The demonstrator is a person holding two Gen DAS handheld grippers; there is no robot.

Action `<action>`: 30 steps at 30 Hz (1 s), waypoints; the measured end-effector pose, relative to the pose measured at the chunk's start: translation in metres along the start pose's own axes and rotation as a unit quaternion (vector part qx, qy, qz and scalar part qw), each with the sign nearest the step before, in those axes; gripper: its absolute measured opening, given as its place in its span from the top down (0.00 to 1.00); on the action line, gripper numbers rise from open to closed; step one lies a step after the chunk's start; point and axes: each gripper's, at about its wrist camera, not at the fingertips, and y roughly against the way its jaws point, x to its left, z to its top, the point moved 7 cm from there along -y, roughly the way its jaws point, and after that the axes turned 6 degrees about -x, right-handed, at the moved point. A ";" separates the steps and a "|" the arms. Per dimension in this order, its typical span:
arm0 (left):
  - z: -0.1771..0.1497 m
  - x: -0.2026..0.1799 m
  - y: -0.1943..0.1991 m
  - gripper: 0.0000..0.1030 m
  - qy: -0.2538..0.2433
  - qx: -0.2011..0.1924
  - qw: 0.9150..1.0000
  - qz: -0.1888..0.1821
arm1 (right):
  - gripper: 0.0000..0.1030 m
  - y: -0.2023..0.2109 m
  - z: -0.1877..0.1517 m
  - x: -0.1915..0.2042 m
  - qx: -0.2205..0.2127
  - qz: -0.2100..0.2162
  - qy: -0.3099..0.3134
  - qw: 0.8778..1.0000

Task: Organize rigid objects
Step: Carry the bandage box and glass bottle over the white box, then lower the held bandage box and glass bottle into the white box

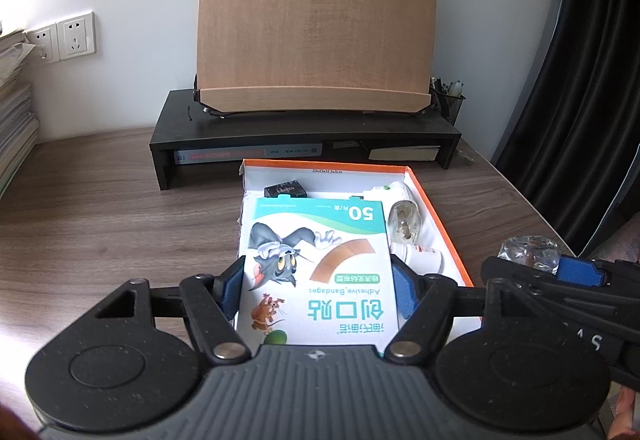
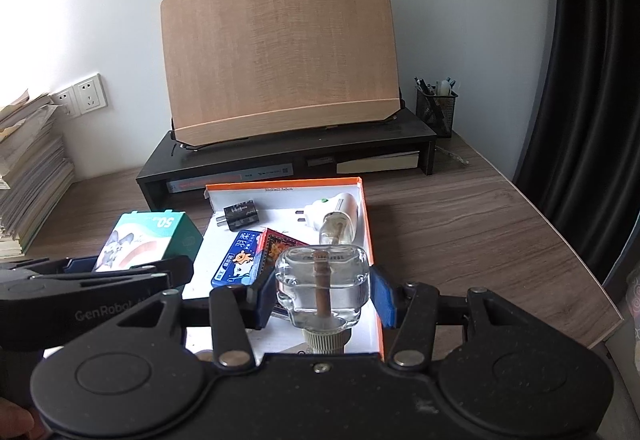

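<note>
Over the desk: both hand-held grippers hang above an orange-rimmed cardboard tray [image 2: 370, 218] lying on the wood-grain desk [image 2: 460, 224]
Left hand-held gripper [image 1: 318, 286]: its blue pads press on the two long edges of a box of adhesive bandages [image 1: 320, 264] — cartoon cat and mouse on the face, printed side up, held above the left part of the tray
Right hand-held gripper [image 2: 324, 294]: clamped on a clear glass bottle [image 2: 322, 280] with a brown wick down its middle and a ribbed cap toward the camera; the bottle sits over the near right part of the tray
Tray contents: a black plug adapter [image 2: 239, 216] near the far wall, a white plug-in heater with a bottle attached [image 2: 336, 216] along the right wall, a blue tin [image 2: 240, 260] and a red packet [image 2: 280, 246] overlapping near the middle; a small white bottle [image 1: 420, 260] lies by the right wall in the left wrist view
Behind the tray: a black desk riser [image 2: 288, 156] carrying a tilted wooden board [image 2: 280, 52], books tucked underneath
Right rear: a mesh pen holder [image 2: 436, 112] — beside the riser's end
Left edge: a stack of papers [image 2: 28, 168] against the wall, below wall sockets [image 2: 86, 94]
</note>
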 end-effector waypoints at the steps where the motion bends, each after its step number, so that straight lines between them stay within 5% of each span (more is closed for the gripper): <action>1: 0.000 0.000 0.001 0.31 0.000 -0.001 1.000 0.002 | 0.42 0.000 0.000 0.000 0.000 0.002 0.001 1.000; 30: 0.007 0.013 0.003 0.31 0.006 -0.007 1.000 0.016 | 0.42 -0.005 0.003 0.017 -0.002 0.017 0.004 1.000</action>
